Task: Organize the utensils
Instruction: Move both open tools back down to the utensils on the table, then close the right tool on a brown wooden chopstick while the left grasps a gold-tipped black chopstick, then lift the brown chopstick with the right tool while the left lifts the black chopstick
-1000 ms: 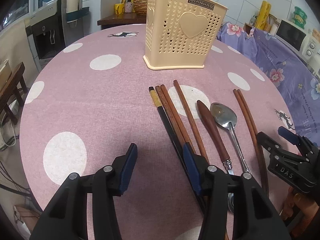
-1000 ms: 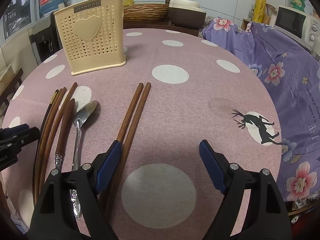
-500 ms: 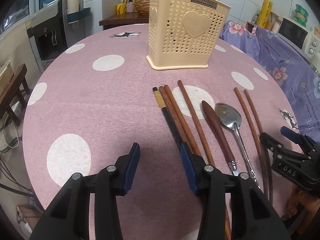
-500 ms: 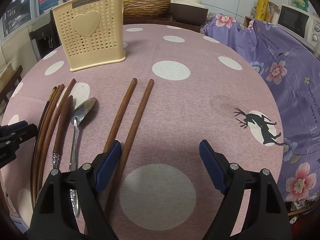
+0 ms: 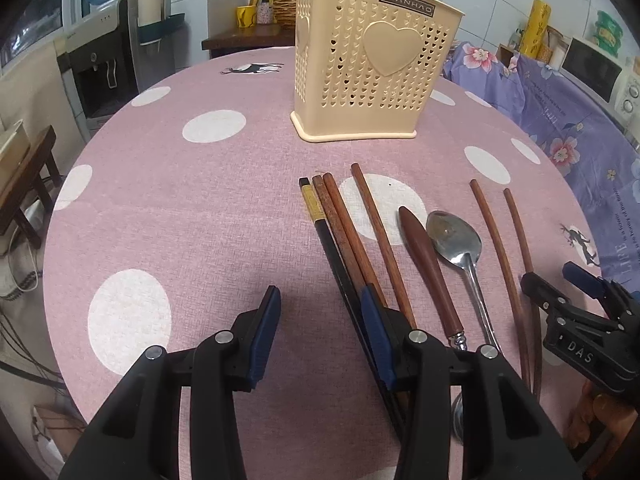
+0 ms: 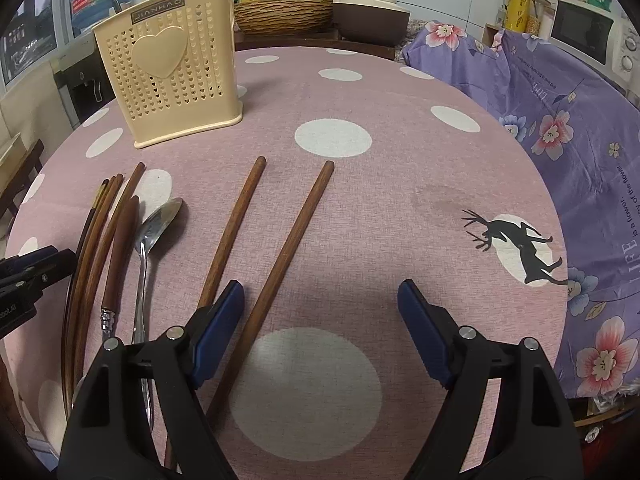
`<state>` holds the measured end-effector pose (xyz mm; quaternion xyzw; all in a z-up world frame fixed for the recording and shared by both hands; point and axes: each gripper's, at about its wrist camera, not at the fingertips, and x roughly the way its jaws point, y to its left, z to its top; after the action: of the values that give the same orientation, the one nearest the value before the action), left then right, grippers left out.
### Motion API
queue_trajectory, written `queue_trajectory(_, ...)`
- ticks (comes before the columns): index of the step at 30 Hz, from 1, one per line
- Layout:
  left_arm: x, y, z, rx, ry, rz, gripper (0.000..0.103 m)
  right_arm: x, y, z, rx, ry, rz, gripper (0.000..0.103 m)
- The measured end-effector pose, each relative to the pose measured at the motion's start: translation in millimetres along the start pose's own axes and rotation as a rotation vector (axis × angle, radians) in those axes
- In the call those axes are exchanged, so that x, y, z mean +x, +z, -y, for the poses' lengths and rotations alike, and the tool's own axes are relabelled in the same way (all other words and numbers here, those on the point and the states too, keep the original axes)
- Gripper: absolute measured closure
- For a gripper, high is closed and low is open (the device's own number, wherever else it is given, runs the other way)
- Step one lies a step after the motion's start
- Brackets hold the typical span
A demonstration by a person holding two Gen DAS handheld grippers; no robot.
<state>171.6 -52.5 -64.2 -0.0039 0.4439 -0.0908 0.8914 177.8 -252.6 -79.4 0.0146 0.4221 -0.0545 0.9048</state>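
A cream perforated utensil holder [image 5: 372, 68] [image 6: 172, 80] stands upright at the far side of the pink dotted table [image 5: 200, 208]. In front of it lie several brown chopsticks [image 5: 348, 232], one black chopstick [image 5: 332, 248], a wooden-handled utensil [image 5: 424, 256] and a steel spoon [image 5: 456, 240]. Two more brown chopsticks [image 6: 264, 248] lie splayed apart to the right. My left gripper [image 5: 320, 308] is open and empty, its right finger over the chopstick bundle. My right gripper [image 6: 320, 300] is open and empty, with one of the two chopsticks between its fingers and the other under its left finger.
A purple floral cloth [image 6: 560, 100] covers furniture right of the table. A woven basket [image 6: 284, 14] and a brown cooker [image 6: 368, 12] stand behind the table. A water dispenser [image 5: 104, 64] stands at the left. The table's round edge is close on the near side.
The two right chopsticks, close together a second ago, have spread apart at their far ends. Both views have drawn back slightly from the holder.
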Motion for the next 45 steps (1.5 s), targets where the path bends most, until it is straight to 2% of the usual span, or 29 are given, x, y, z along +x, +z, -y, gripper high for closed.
queue_trajectory(3, -2.6, -3.4, 11.5, 0.059, 0.095, 0.026, 0.059, -0.9, -1.5, -1.1, -0.002, -0.007, 0.007, 0.024)
queue_trajectory(4, -3.3, -5.1, 11.6, 0.063, 0.102, 0.028, 0.059, -1.1, -2.3, -1.0, 0.000, -0.001, 0.007, 0.024)
queue_trajectory(13, 5.8, 1.5, 7.8, 0.041, 0.104, 0.009, 0.061, 0.5, -1.6, 1.4, -0.007, 0.024, 0.001, 0.023)
queue_trajectory(18, 12.3, 10.9, 4.0, 0.058, 0.091, 0.017, 0.073, 12.4, 12.6, 6.5, -0.005, 0.045, -0.017, 0.023)
queue_trajectory(19, 13.9, 14.0, 1.6, 0.057, 0.082, 0.019, 0.078, 15.3, 17.1, 6.3, -0.010, 0.051, -0.019, 0.026)
queue_trajectory(22, 17.9, 22.0, -6.0, 0.036, 0.040, 0.007, 0.090, 25.3, 33.0, 4.3, -0.028, 0.070, -0.022, 0.041)
queue_trajectory(25, 23.5, 30.9, -13.2, 0.028, 0.000, -0.005, 0.092, 32.8, 46.4, 3.0, -0.037, 0.085, -0.027, 0.062)
queue_trajectory(29, 27.0, 36.8, -18.6, 0.028, -0.031, -0.020, 0.095, 38.9, 56.0, 0.3, -0.054, 0.111, -0.035, 0.082)
queue_trajectory(34, 27.3, 38.3, -21.1, 0.000, -0.051, -0.035, 0.095, 40.0, 58.6, 3.1, -0.036, 0.131, -0.042, 0.083)
queue_trajectory(40, 30.8, 44.8, -18.1, 0.012, -0.028, -0.049, 0.094, 42.7, 61.6, -1.2, -0.012, 0.098, -0.044, 0.082)
queue_trajectory(42, 33.2, 48.0, -16.5, 0.029, -0.018, -0.050, 0.092, 43.5, 62.3, -1.5, 0.000, 0.091, -0.046, 0.082)
queue_trajectory(45, 37.7, 54.2, -13.7, 0.050, -0.009, -0.055, 0.084, 46.2, 65.7, -3.1, 0.018, 0.080, -0.050, 0.082)
